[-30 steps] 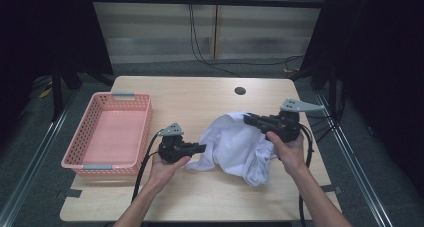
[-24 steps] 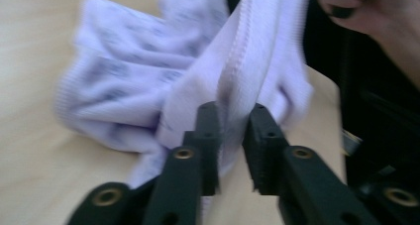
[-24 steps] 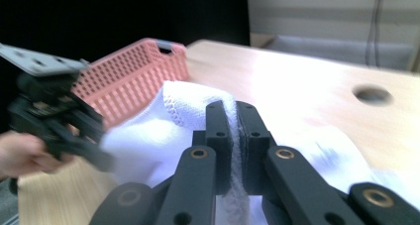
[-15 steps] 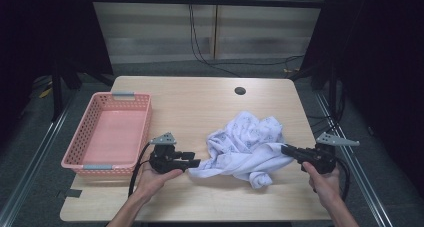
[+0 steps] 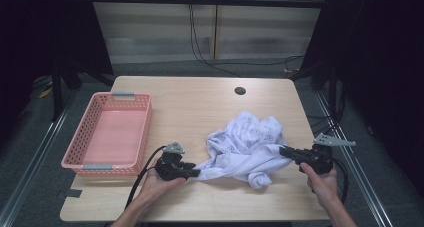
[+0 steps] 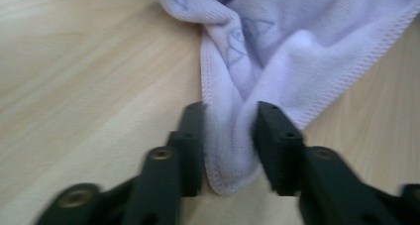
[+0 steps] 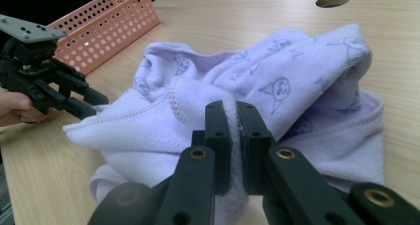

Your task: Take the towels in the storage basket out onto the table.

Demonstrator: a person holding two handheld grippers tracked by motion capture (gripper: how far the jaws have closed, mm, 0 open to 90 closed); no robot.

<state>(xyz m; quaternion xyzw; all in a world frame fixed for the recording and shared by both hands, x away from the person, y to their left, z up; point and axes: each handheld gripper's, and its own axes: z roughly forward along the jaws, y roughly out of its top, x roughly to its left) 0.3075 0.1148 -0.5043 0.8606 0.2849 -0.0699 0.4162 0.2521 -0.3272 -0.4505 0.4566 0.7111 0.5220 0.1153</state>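
Two grippers: one per hand, both at the towel; person's forearms enter from near edge
Towel point(image 5: 250, 147): pale lilac w/ small printed figures; crumpled in a heap on the counter point(image 5: 200, 102), right of centre; stitched hem visible
Left gripper point(image 5: 196, 173): low over counter at towel's left corner; fingers point(image 6: 192, 136) partly apart w/ the corner lying between them; have just been closing; fabric fills the gap, touching both pads, not pinched flat
Right gripper point(image 5: 283, 150): at towel's right edge; fingers point(image 7: 218, 131) nearly together, clamped on a thick fold of cloth
Basket point(image 5: 107, 163): pink, perforated walls; on counter's left side, apart from towel; just beside left gripper
Hole point(image 5: 240, 91): round, dark; in counter's far part
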